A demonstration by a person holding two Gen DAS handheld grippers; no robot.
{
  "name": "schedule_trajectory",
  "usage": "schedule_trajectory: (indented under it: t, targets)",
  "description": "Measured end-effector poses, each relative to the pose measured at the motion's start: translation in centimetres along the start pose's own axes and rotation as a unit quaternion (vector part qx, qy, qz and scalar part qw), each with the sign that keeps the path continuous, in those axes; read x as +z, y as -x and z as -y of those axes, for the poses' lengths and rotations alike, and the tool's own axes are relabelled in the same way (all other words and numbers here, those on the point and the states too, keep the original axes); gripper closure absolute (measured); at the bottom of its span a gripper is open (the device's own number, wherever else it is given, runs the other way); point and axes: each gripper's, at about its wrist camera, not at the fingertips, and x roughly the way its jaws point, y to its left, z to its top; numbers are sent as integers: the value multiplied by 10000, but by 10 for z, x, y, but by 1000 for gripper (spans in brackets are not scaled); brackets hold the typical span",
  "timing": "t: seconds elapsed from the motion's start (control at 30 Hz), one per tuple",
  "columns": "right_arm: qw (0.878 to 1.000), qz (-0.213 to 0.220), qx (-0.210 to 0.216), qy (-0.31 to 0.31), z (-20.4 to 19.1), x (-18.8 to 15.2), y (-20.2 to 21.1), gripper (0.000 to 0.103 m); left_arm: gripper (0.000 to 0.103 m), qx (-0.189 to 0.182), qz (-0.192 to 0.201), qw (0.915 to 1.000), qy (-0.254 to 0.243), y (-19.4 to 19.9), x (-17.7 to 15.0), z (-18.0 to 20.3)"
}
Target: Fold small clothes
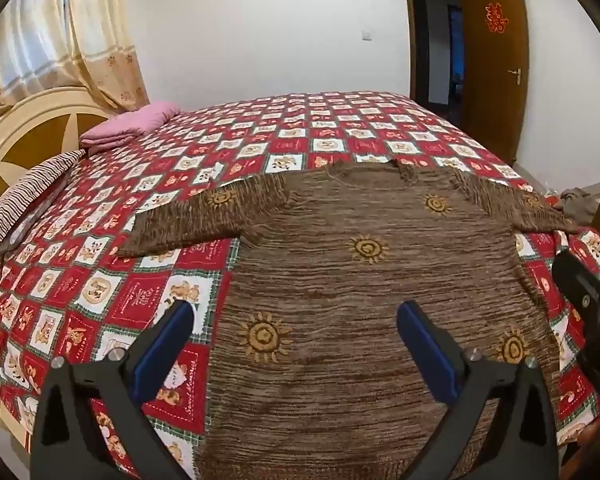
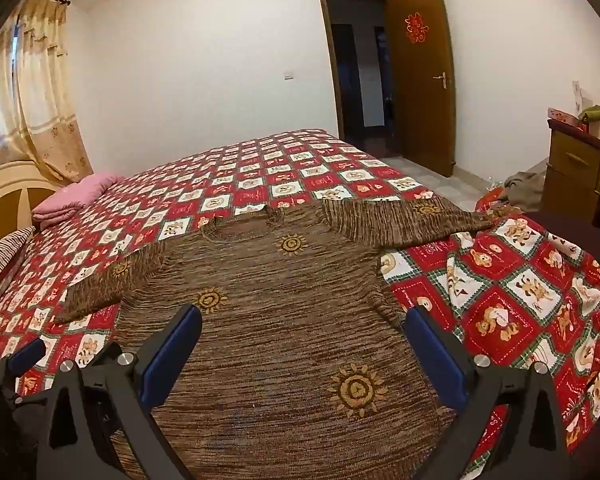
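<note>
A brown knit sweater (image 1: 340, 288) with yellow sun motifs lies flat on the bed, neck away from me, both sleeves spread out to the sides. It also shows in the right wrist view (image 2: 284, 320). My left gripper (image 1: 296, 316) is open and empty, hovering over the sweater's lower left part. My right gripper (image 2: 304, 320) is open and empty over the sweater's lower right part. The right gripper shows at the right edge of the left wrist view (image 1: 588, 300).
The bed has a red checked bedspread (image 1: 148, 292). A pink folded cloth (image 1: 128, 124) and a striped pillow (image 1: 28, 196) lie near the headboard (image 1: 28, 128). An open brown door (image 2: 420, 80) and a wooden cabinet (image 2: 580, 168) stand beyond.
</note>
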Motion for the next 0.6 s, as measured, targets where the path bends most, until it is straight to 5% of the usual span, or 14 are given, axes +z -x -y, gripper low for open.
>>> schedule_trajectory:
  t: [0.6]
  targets:
    - [9999,-68,-99,-9,2,1,-3,1,0,-127,14,9999,30,1,0,3]
